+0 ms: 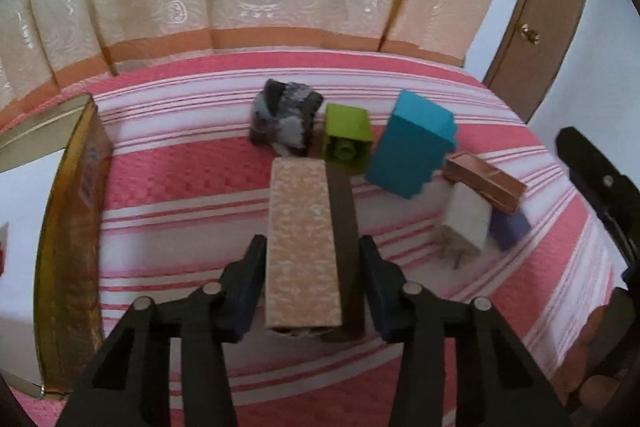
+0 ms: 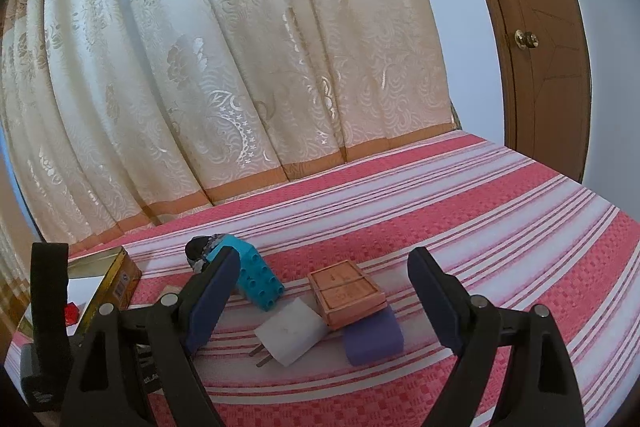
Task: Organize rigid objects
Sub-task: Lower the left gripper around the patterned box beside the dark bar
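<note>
My left claw (image 1: 313, 269) tilts down over the bed (image 1: 192, 187), its fingers (image 1: 250, 267) either side of a long tan block (image 1: 302, 247); I cannot tell if they press it. Beyond the block lie a dark rock (image 1: 284, 119), a green brick (image 1: 346, 139) and a blue brick (image 1: 412, 151). A gold tin (image 1: 68, 227) stands far left. My right claw (image 2: 320, 295) hangs nearly level, wide apart and empty, over a white plug (image 2: 292, 331), wooden box (image 2: 346, 293) and purple block (image 2: 374, 337). No writing is readable.
</note>
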{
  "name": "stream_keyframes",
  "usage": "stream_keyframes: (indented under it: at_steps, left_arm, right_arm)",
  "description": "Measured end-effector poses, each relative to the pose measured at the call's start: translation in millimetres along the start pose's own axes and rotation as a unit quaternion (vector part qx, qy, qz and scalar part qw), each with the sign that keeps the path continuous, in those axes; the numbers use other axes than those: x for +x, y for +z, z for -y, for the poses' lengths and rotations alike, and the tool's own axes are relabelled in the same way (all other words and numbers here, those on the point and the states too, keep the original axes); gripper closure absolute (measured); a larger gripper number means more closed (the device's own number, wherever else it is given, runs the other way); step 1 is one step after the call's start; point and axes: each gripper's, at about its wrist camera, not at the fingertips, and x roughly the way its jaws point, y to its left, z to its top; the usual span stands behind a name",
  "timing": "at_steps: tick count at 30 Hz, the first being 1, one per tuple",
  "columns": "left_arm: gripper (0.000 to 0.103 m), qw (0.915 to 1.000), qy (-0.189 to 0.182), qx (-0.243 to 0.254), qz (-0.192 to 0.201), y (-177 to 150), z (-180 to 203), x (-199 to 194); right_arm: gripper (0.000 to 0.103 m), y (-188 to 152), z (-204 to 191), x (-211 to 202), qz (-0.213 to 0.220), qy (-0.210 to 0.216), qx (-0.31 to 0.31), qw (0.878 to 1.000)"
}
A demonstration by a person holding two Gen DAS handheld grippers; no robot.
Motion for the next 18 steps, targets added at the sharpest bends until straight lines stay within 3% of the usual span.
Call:
stream_keyframes:
  at_steps: [10, 11, 12, 14, 16, 18]
  left_arm:
    - [0.058, 0.9995, -0.010, -0.021, 0.020, -2.3, -9.2, -11.3]
    - [0.054, 0.9994, -0.010, -0.023, 0.024, -1.6, -10.7, -12.3]
    - [0.044, 0.9993, -0.010, -0.024, 0.026, -1.1, -11.8, -12.3]
    - [0.036, 0.9989, 0.001, -0.032, 0.033, -0.8, -15.2, -13.4]
    - [0.037, 0.9983, 0.005, -0.046, 0.036, 0.2, -21.5, -13.0]
    - [0.044, 0.9975, -0.006, -0.062, 0.034, -0.3, -27.3, -11.9]
  right_arm:
    - [0.015, 0.8, -0.6, 0.5, -0.001, 0.004, 0.000, 1.000]
    - [0.015, 0.7, -0.9, -0.3, -0.001, 0.004, -0.001, 1.000]
    - [0.015, 0.8, -1.4, -0.3, -0.002, 0.004, -0.002, 1.000]
    - [0.015, 0.7, -1.4, -1.3, 0.000, 0.005, -0.002, 1.000]
    - [0.015, 0.8, -0.8, -1.3, -0.001, 0.006, 0.000, 1.000]
    - [0.015, 0.6, -0.7, -0.9, -0.002, 0.006, 0.000, 1.000]
